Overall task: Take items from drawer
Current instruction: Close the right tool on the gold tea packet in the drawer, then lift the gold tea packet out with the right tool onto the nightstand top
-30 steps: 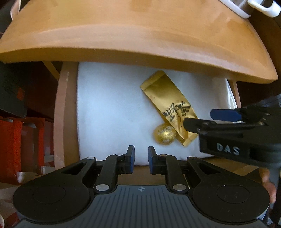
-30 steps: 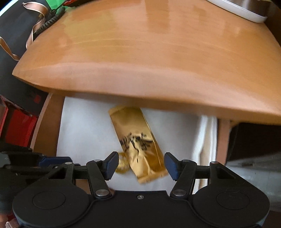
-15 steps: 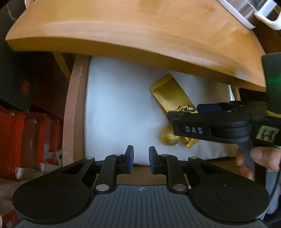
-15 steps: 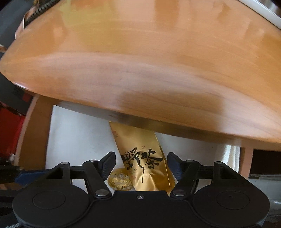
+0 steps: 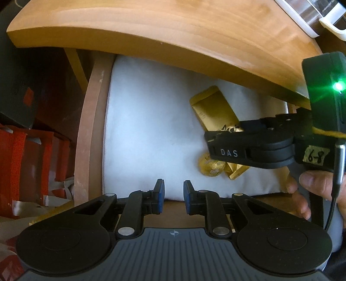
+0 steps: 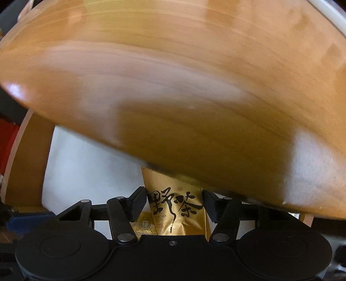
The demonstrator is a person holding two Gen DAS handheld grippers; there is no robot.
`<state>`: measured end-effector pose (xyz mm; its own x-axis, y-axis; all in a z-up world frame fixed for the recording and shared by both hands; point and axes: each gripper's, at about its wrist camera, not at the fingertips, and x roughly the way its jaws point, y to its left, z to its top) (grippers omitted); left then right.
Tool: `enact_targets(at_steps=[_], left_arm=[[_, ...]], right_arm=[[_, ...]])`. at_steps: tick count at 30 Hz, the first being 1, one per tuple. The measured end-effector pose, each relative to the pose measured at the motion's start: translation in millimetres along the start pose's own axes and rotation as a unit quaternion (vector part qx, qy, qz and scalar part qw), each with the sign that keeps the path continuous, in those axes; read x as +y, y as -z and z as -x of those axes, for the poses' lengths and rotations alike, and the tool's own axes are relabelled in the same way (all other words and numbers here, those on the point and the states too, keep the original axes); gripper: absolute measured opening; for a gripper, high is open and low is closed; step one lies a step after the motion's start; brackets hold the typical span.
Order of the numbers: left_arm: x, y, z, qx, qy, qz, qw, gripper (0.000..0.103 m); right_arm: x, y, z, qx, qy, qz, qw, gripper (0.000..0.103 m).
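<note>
The right gripper [image 6: 173, 207] reaches into the open drawer [image 5: 90, 129] under the wooden bench [image 5: 173, 32], its fingers [image 6: 136, 205] spread wide on either side of a gold tea packet [image 6: 175, 209] printed with black Chinese characters; the packet lies between them on the drawer's white liner [image 5: 147, 134], and I cannot tell whether either finger touches it. Just left of the packet, near the right gripper's left finger, sits a small round gold-foil piece [image 6: 143, 227]. In the left wrist view, the left gripper [image 5: 173, 200] hovers at the drawer's front edge with its blue-padded fingers [image 5: 160, 198] a narrow gap apart and holding nothing. Ahead and to the right of those fingers, the right gripper's black body crosses over the packet [image 5: 216, 110] and the foil piece [image 5: 210, 167]. Beyond the bench's far right edge stands a white-handled kettle [image 5: 320, 17]. Red boxes [image 5: 32, 162] are stacked left of the drawer.
</note>
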<state>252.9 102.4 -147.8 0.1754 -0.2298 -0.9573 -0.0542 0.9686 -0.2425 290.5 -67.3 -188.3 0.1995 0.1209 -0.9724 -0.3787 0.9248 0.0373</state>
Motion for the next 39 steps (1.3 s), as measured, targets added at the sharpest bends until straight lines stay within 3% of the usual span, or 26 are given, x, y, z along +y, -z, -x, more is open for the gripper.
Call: enact_targets(at_steps=[16, 29, 34, 39], left_arm=[[-13.6, 11.9, 17.7, -0.011, -0.009, 0.001, 0.9999, 0.019], [-19.1, 22.1, 33.5, -0.027, -0.013, 0.006, 0.9995, 0.02], [-22.0, 25.0, 36.8, -0.033, -0.012, 0.009, 0.9993, 0.02], [-22.1, 28.2, 42.6, -0.039, -0.01, 0.008, 0.9991, 0.02]], right_arm=[[9.5, 28.2, 50.9, -0.023, -0.029, 0.146, 0.989, 0.05], [31.7, 50.6, 113.7, -0.075, -0.056, 0.27, 0.958, 0.05], [28.3, 50.1, 127.6, -0.076, -0.041, 0.318, 0.944, 0.05], [29.9, 50.8, 153.5, -0.086, -0.032, 0.334, 0.938, 0.05]])
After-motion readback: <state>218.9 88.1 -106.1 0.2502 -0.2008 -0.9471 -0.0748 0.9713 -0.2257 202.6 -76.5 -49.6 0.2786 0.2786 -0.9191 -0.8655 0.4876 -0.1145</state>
